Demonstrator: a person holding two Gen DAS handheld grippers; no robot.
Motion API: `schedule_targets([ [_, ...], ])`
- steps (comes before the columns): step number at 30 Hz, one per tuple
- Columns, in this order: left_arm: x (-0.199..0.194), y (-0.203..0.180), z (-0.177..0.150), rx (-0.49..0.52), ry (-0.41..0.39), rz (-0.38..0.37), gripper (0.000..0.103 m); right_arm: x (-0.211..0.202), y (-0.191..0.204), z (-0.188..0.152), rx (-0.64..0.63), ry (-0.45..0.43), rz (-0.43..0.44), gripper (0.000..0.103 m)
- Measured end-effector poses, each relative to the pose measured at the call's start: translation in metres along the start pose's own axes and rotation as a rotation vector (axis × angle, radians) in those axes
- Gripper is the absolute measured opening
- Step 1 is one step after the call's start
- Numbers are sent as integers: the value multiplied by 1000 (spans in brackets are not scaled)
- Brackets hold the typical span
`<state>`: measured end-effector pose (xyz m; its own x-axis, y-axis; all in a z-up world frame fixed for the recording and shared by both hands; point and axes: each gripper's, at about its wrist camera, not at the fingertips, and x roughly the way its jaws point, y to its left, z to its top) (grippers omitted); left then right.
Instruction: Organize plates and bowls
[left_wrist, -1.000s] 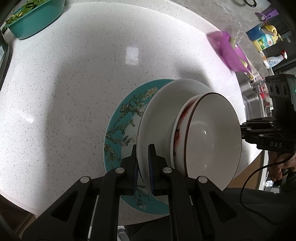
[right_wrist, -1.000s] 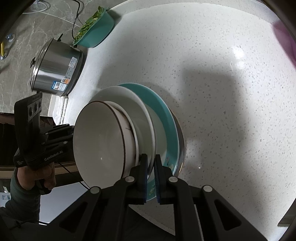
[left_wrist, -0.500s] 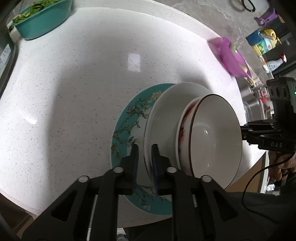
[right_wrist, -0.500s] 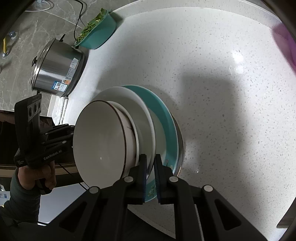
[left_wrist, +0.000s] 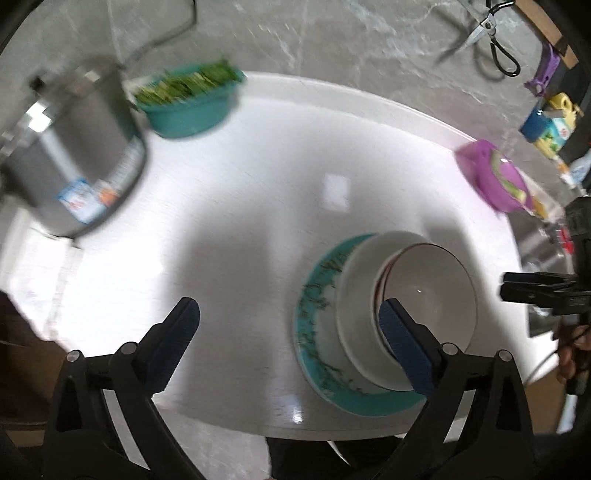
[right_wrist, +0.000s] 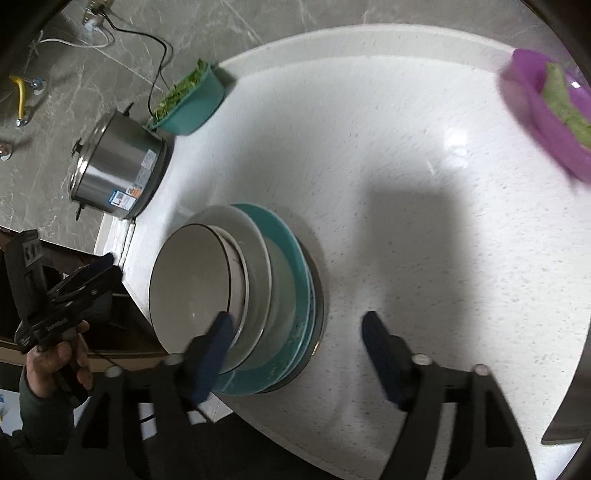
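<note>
1. The white speckled stone surface (right_wrist: 424, 258) lies bare across its middle, a wide lane between the near stack and the far items.
2. The stack of a teal plate (right_wrist: 291, 258), a white plate (right_wrist: 255, 251) and a dark-rimmed white bowl (right_wrist: 192, 280) blocks the near edge.
3. At far left, the stainless steel cooker pot (right_wrist: 114, 173) and teal plastic bowl of greens (right_wrist: 192, 103) stand close together, leaving little gap between them.
4. The purple plastic bowl (right_wrist: 546, 110) blocks the far right edge.
5. Both the left claw (left_wrist: 288, 343) and the right claw (right_wrist: 299, 354) are spread wide, near the stack.
</note>
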<state>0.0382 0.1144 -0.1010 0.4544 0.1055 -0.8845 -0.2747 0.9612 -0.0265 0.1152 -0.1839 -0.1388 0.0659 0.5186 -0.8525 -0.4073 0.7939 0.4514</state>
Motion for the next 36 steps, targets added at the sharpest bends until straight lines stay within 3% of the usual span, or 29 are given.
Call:
schedule_targets([
  [2,-14,-6,0,3,-51,79,102,-9,6,0,-10,-43,-3,88],
  [5,-31,-3,1,19,-118,167,103,-23,15,-4,-16,-124,-24,103],
  [12,-46,-1,9,129,-156,336,103,-47,51,-27,54,-317,-188,103],
  [18,-58,24,11,178,-139,74,103,-59,105,-58,179,-499,-272,103],
  [21,-64,27,11,220,-128,32,103,-63,140,-76,212,-562,-355,103],
  [25,-83,22,10,255,-170,-24,103,-71,164,-91,237,-592,-423,103],
  [31,-102,11,-2,243,-170,-75,103,-84,179,-97,211,-592,-501,103],
  [36,-110,1,-12,214,-162,-91,103,-89,180,-105,238,-560,-514,103],
])
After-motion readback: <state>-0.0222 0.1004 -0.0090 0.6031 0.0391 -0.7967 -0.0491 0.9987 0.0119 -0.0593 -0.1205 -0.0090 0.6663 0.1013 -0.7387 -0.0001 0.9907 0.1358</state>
